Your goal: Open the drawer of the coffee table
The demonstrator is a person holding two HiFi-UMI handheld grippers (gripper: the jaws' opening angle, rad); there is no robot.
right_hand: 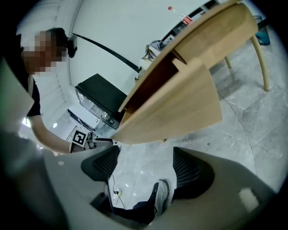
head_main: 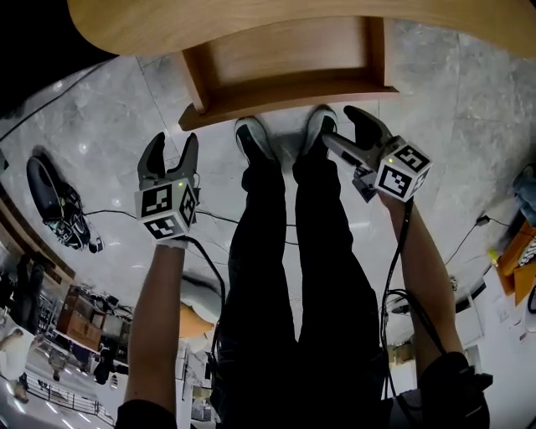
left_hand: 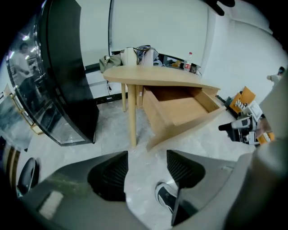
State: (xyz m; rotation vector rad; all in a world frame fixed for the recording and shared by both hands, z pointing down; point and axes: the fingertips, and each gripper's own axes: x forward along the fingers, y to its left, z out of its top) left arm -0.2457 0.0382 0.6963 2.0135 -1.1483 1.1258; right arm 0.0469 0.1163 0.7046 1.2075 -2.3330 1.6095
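Observation:
The light wooden coffee table (head_main: 251,21) fills the top of the head view. Its drawer (head_main: 285,75) stands pulled out toward me, showing a bare wooden inside (left_hand: 180,110). My left gripper (head_main: 173,144) hangs over the floor to the left of the drawer's front corner, open and holding nothing. My right gripper (head_main: 337,124) sits just below the drawer's front edge on the right, also open with nothing between its pads. In the right gripper view the drawer front (right_hand: 180,108) looms close above the open right gripper (right_hand: 146,164). The left gripper (left_hand: 146,168) points down at the marble floor.
My feet in dark shoes (head_main: 251,138) stand right at the drawer front. A black glass-fronted cabinet (left_hand: 63,67) stands left of the table. Cables (head_main: 100,214) and a black device (head_main: 50,197) lie on the floor at left, and boxes (head_main: 515,260) at right.

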